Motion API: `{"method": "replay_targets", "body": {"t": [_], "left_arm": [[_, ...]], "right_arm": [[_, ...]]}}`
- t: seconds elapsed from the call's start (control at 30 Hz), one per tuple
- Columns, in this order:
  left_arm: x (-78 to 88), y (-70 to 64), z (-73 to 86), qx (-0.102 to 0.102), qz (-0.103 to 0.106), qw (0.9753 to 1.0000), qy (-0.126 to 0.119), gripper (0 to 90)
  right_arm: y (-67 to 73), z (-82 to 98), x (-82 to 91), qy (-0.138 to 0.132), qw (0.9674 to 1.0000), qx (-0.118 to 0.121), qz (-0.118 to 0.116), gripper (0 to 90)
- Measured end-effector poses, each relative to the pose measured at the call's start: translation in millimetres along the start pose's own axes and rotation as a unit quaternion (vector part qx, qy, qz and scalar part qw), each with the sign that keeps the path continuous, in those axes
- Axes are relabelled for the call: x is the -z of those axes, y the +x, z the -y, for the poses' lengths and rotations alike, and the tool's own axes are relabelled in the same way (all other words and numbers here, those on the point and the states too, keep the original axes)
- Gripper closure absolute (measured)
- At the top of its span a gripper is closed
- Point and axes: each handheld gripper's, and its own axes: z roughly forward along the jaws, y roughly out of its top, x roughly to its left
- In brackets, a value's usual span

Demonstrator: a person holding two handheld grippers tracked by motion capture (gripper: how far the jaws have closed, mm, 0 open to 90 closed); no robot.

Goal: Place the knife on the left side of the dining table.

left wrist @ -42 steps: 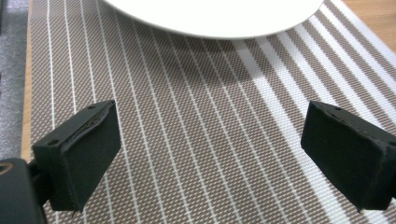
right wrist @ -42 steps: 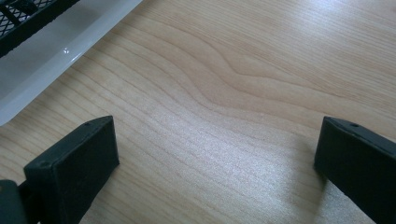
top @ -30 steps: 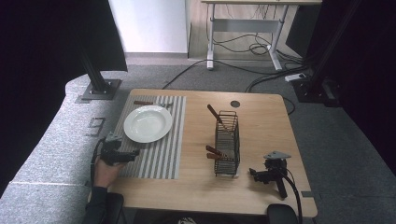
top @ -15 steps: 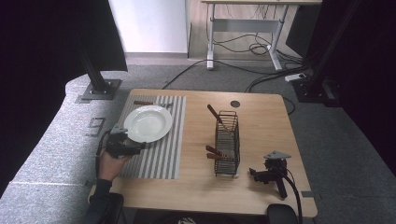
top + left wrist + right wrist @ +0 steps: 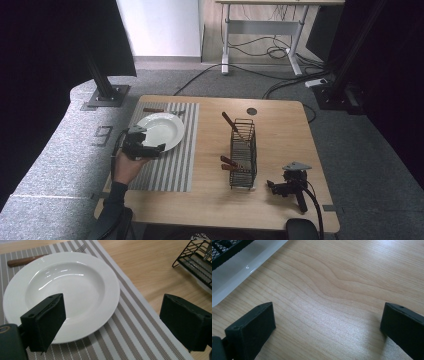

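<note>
- The desk (image 5: 280, 125) carries everything within reach of the person seated at its near edge: a place setting on the left, a rack in the middle, bare wood on the right.
- The striped placemat (image 5: 170, 160) lies on the left part of the desk, probably to mark out the dining spot and protect the wood.
- The white plate (image 5: 162, 130) sits on the far half of the placemat, empty and upright; a fork (image 5: 30, 258) with a wooden handle lies just beyond its far rim, laid out like a table setting.
- The black wire rack (image 5: 243, 152) stands mid-desk on a pale tray, with wooden-handled utensils (image 5: 229, 121) poking out of it, likely the store for the cutlery.
- The left hand-held gripper (image 5: 142, 145), held in the person's hand (image 5: 127, 167), hovers at the plate's near rim; its jaws are spread wide and hold nothing, one over the plate and the other over the placemat, which suggests an approach to the rim.
- The right hand-held gripper (image 5: 280, 187) rests on bare wood right of the rack, jaws wide and empty, seemingly parked.
</note>
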Motion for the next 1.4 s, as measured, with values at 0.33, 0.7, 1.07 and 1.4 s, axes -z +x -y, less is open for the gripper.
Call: {"method": "replay_targets", "body": {"t": [0.33, 0.7, 1.07, 1.4], "left_arm": [[-9.7, -15.9, -25.1, -0.01, 0.014, 0.9998, -0.008, 6.3], [-19.5, -34.4, -50.4, -0.021, 0.027, 0.9993, -0.013, 6.1], [-29.6, -54.6, -77.0, -0.038, 0.038, 0.9984, -0.018, 4.1], [-41.1, -79.4, -104.5, -0.055, 0.046, 0.9972, -0.021, 2.7]], "right_arm": [[0.0, 0.0, 0.0, 0.0, 1.0, 0.0, 0.0, 0.0], [0.0, 0.0, 0.0, 0.0, 1.0, 0.0, 0.0, 0.0], [0.0, 0.0, 0.0, 0.0, 1.0, 0.0, 0.0, 0.0], [0.0, 0.0, 0.0, 0.0, 1.0, 0.0, 0.001, 0.0]]}}
